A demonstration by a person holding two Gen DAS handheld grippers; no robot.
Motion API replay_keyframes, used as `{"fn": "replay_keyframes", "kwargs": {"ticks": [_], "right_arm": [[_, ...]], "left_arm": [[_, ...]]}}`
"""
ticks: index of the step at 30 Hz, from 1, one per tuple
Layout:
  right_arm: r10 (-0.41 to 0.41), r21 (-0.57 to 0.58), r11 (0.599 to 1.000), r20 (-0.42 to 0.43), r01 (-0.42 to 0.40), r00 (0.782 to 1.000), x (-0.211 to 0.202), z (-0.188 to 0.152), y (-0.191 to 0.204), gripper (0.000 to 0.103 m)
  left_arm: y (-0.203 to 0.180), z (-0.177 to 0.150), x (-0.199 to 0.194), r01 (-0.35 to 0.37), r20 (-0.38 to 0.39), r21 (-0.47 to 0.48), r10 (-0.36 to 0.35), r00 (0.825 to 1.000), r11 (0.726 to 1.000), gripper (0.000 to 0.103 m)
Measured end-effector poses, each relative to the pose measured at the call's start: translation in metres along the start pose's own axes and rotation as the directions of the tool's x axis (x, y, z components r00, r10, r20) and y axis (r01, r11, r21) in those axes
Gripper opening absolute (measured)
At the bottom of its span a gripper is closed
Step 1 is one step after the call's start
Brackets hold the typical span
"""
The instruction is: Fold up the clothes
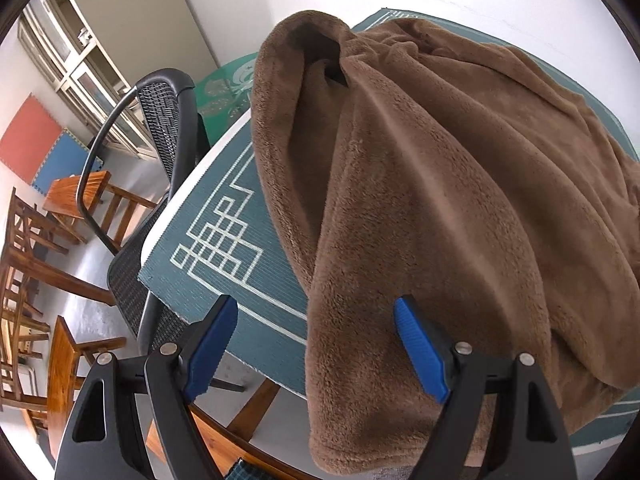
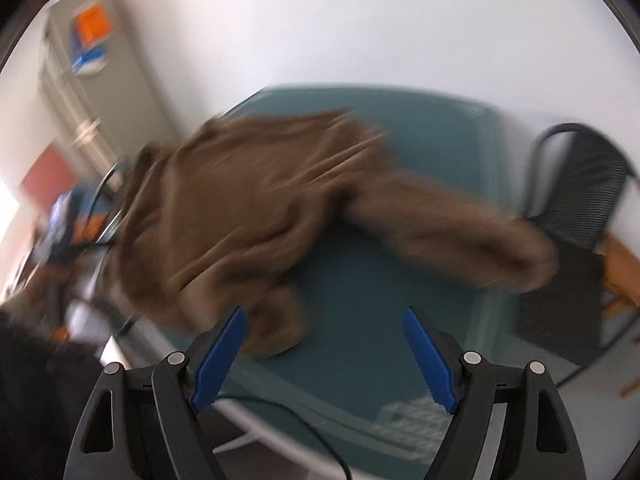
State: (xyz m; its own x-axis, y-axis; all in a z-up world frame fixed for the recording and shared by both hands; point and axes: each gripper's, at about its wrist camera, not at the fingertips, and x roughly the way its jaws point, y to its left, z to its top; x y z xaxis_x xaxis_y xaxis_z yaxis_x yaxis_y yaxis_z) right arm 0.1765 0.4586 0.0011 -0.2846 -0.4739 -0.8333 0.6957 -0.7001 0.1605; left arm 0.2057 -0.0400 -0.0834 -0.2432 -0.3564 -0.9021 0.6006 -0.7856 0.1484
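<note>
With both jaws apart and empty, I see the brown fleece garment (image 1: 420, 184) heaped on the desk (image 1: 224, 148) just ahead of my left hand-held gripper (image 1: 316, 344), so I should pinch its near hem squarely while my right hand-held gripper (image 2: 324, 354) seeks the sleeve.

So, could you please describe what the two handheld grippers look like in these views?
Both look alike. The left gripper and the right gripper each have two black plastic arms with triangular cut-outs and round silver pivot pins. Their fingers carry bright blue ribbed pads. A thin dark cable runs across the table edge below the right one. At the right view's left edge is something dark and blurred, possibly a sleeve.
</note>
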Motion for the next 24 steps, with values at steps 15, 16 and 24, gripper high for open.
{"fn": "replay_keyframes", "kwargs": {"ticks": [15,16,24], "right_arm": [[0.108,-0.117,0.985,-0.147,-0.126,0.983,0.123,0.016,0.069,0.081],[0.137,-0.100,0.983,-0.160,-0.155,0.978,0.125,0.016,0.069,0.078],[0.496,0.228,0.851,-0.050,-0.473,0.867,0.082,0.023,0.024,0.023]], "left_arm": [[0.037,-0.021,-0.008,-0.001,0.006,-0.044,0.001,1.000,0.999,0.086],[0.038,-0.022,-0.008,-0.001,0.004,-0.060,0.001,1.000,0.998,0.086],[0.040,-0.019,-0.010,-0.010,0.024,-0.081,0.012,1.000,0.997,0.086]]}}
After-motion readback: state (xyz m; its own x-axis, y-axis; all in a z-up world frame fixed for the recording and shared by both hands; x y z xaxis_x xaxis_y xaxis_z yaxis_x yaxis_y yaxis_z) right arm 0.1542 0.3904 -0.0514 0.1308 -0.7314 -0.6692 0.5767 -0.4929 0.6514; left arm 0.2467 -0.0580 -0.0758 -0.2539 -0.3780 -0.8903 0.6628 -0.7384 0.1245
